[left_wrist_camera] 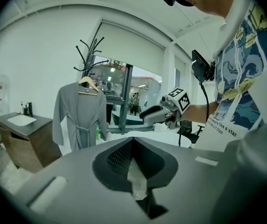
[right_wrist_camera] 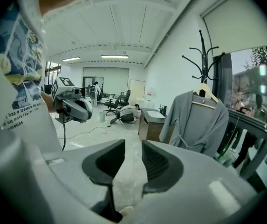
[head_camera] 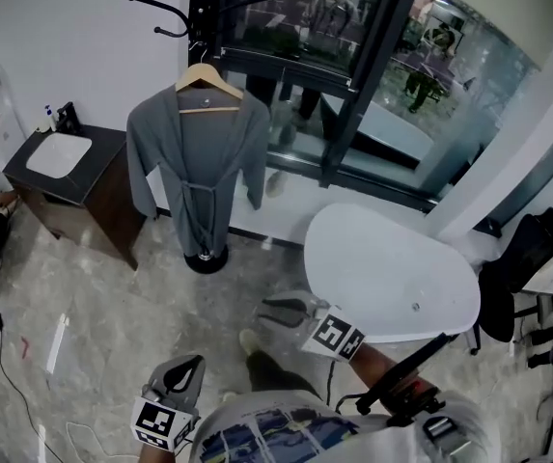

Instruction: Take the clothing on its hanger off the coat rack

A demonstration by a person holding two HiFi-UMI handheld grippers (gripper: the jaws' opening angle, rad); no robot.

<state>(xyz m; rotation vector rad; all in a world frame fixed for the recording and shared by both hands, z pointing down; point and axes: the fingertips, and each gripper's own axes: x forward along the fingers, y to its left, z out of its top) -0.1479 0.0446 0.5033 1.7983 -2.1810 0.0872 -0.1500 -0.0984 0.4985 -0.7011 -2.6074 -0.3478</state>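
A grey robe (head_camera: 199, 157) hangs on a wooden hanger (head_camera: 207, 82) from the black coat rack (head_camera: 173, 12) by the window. Both grippers are held low near the person's body, well short of the robe. My left gripper (head_camera: 185, 370) is shut with nothing in it, its tips meeting in the left gripper view (left_wrist_camera: 132, 142). My right gripper (head_camera: 278, 309) has its jaws a little apart and empty (right_wrist_camera: 133, 147). The robe (left_wrist_camera: 79, 116) shows ahead and to the left in the left gripper view. In the right gripper view the robe (right_wrist_camera: 199, 125) hangs to the right.
A white oval table (head_camera: 392, 263) stands right of the rack. A dark wood cabinet with a sink (head_camera: 75, 174) is to its left. A black office chair (head_camera: 519, 258) sits at far right. The rack's round base (head_camera: 206, 258) rests on the marble floor. A cable (head_camera: 11, 374) trails at left.
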